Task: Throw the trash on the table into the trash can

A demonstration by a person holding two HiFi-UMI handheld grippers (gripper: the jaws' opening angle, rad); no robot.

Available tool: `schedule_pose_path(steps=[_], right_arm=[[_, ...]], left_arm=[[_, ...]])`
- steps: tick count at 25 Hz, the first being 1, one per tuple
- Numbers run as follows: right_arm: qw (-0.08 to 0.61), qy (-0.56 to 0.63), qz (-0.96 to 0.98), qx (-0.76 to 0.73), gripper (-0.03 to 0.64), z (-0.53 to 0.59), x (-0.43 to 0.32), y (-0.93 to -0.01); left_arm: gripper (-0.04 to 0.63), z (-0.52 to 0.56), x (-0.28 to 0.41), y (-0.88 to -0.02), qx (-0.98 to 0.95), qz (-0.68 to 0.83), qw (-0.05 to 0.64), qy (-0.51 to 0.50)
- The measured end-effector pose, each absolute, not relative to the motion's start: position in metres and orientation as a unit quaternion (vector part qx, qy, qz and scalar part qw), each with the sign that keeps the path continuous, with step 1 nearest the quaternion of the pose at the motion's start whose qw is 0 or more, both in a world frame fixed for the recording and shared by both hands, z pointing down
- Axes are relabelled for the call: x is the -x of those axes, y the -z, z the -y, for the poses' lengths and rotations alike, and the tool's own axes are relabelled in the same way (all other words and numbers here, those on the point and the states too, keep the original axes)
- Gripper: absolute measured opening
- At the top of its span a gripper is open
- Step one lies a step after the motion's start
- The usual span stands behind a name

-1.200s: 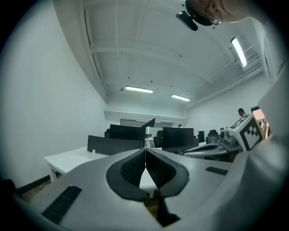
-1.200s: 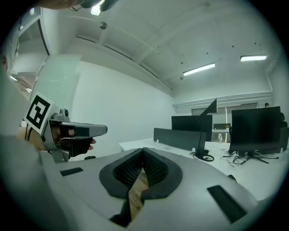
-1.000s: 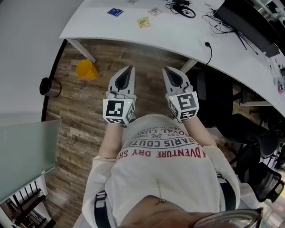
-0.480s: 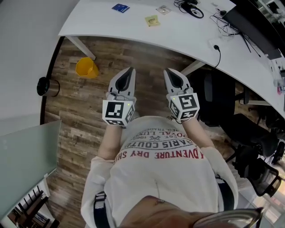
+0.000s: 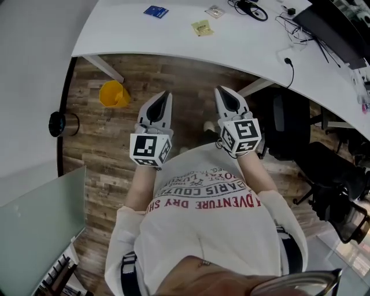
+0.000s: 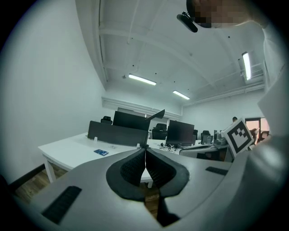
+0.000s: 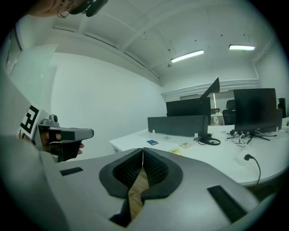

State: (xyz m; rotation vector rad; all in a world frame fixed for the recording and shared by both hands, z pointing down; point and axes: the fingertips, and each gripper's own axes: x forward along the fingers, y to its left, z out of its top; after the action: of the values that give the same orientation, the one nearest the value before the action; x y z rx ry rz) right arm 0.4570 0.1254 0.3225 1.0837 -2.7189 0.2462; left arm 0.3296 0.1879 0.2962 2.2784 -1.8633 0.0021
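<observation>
My left claw (image 5: 167, 93) and right claw (image 5: 220, 90), both closed empty, point over brown plank floor (image 5: 191, 78) toward a curved white bench (image 5: 173, 37) holding a flat yellow wrapper (image 5: 202, 28).

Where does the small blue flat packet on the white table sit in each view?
Head view: small blue flat packet at the top edge, left of centre.
Left gripper view: packet left of centre, below mid-height.
Right gripper view: packet near centre.
Shared landmark: the white table.
</observation>
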Motion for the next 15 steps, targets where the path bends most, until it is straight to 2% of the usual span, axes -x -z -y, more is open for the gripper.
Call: schedule_pose_path(steps=[7, 15], right_arm=[[0.104, -0.087, 0.916, -0.378, 0.026, -0.037, -0.441, -0.34], [0.133, -0.112, 0.919, -0.354, 0.026, 0.102, -0.411, -0.371]], left_arm=[[0.023, -0.121, -0.304, -0.31, -0.763, 0.639, 0.1, -0.01], [0.023, 0.025, -0.279, -0.313, -0.754, 0.646, 0.113, -0.024]])
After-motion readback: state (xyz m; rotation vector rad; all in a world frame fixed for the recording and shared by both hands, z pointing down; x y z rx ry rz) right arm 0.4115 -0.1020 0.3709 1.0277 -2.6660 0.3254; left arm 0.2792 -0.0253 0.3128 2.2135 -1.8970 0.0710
